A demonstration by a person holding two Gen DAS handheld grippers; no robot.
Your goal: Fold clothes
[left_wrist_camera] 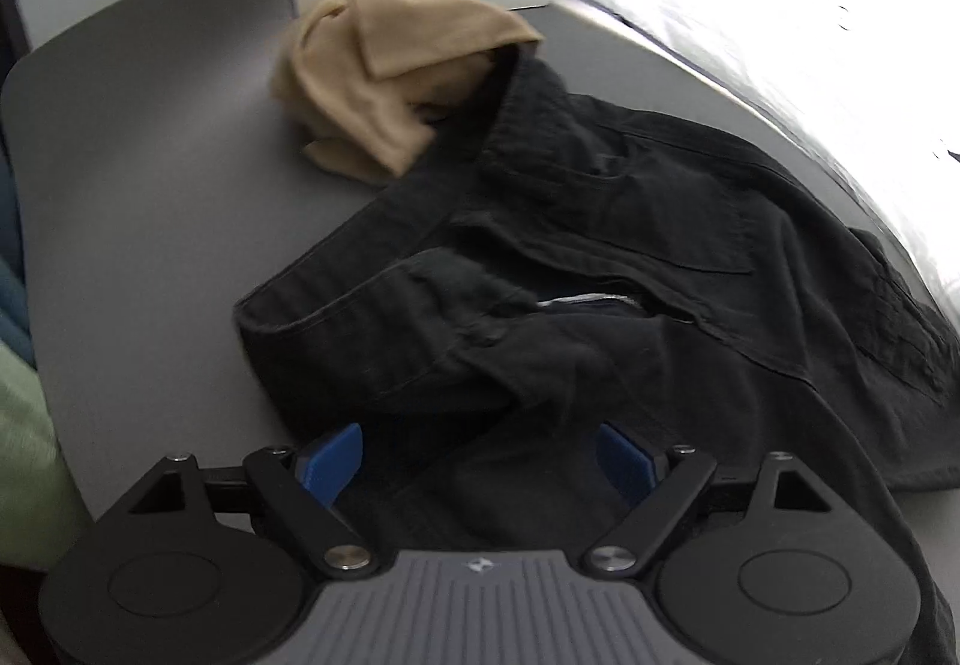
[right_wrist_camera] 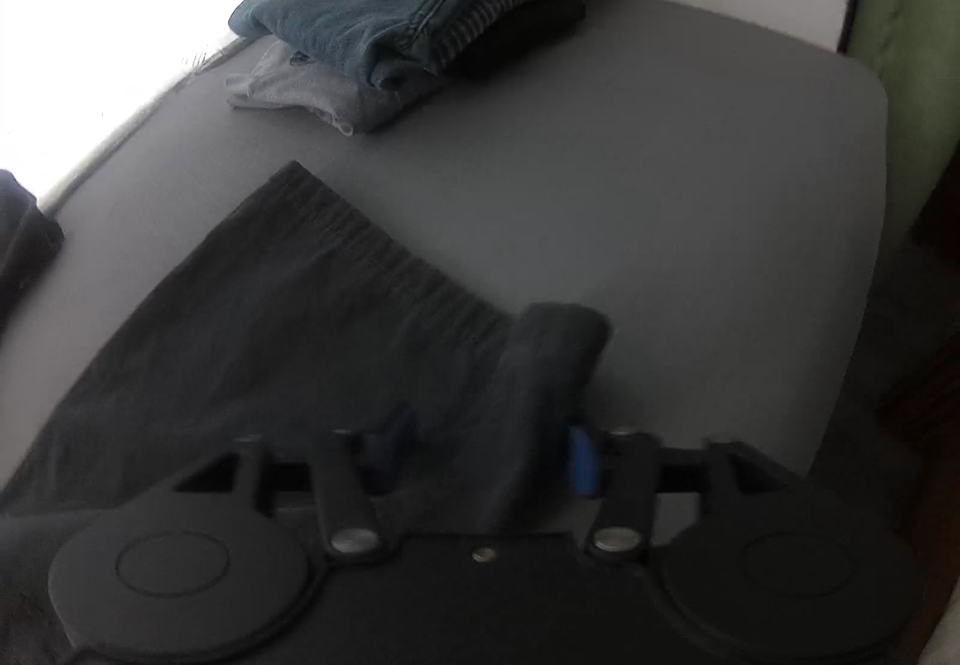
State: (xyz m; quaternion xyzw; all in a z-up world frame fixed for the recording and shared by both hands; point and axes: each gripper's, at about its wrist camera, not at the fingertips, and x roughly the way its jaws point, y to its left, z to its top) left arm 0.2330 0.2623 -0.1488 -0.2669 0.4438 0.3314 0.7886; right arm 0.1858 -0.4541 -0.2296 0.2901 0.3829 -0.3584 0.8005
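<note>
in the left wrist view the left gripper (left_wrist_camera: 480,461) is pointing steeply down over the black trousers (left_wrist_camera: 600,257), which are lying crumpled across the centre and right of the grey table (left_wrist_camera: 150,185); its blue pads (left_wrist_camera: 333,461) are standing wide apart, pressing nothing. a tan garment (left_wrist_camera: 390,77) is sitting at upper centre. in the right wrist view the right gripper (right_wrist_camera: 489,455) is tilting down, jaws released, with a fold of black cloth (right_wrist_camera: 540,377) between them. a stack of folded clothes (right_wrist_camera: 420,17) is resting at upper centre.

Both wrist cams close, angled down; share table (left_wrist_camera: 150,185).
</note>
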